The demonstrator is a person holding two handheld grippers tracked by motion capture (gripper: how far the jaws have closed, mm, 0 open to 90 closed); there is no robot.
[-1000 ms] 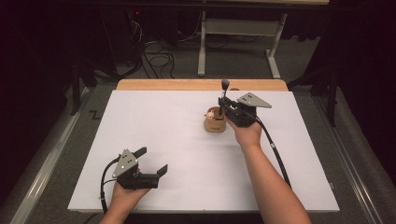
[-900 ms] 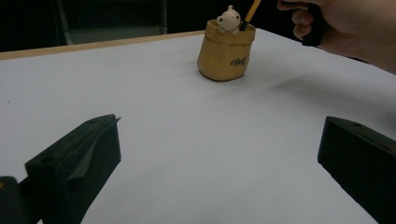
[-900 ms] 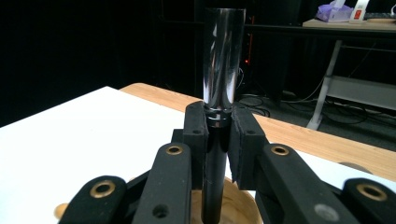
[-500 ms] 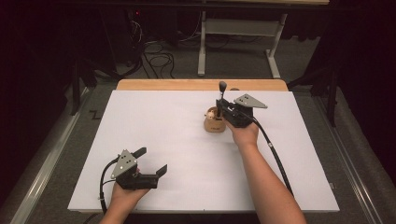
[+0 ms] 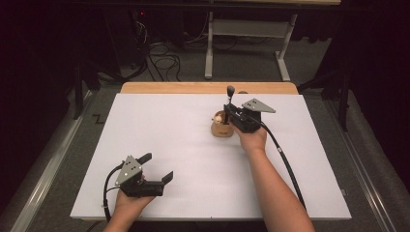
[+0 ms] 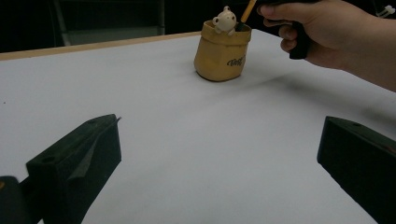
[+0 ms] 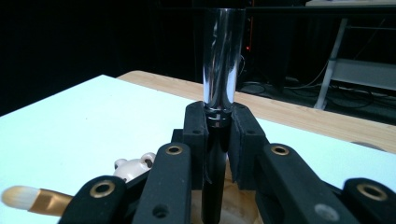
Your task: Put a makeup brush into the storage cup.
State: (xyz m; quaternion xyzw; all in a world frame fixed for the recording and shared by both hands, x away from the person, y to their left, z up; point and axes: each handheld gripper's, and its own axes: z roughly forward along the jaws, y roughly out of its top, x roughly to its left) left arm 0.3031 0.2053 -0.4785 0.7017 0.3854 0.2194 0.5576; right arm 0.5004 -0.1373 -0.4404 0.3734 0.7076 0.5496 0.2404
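A tan sack-shaped pot with a small cream bear figure on its rim stands on the white table, far right of centre. My right gripper hovers just over the pot, shut on a chrome-topped black stick held upright between its pads. A brush with a gold ferrule and pale bristles leans out of the pot. My left gripper rests near the front left edge, open, with bare table between its jaws, pointing toward the pot.
The white sheet covers the table, with a wooden strip along the far edge. Beyond it are a dark floor, cables and a metal stand. The right forearm crosses the table's right half.
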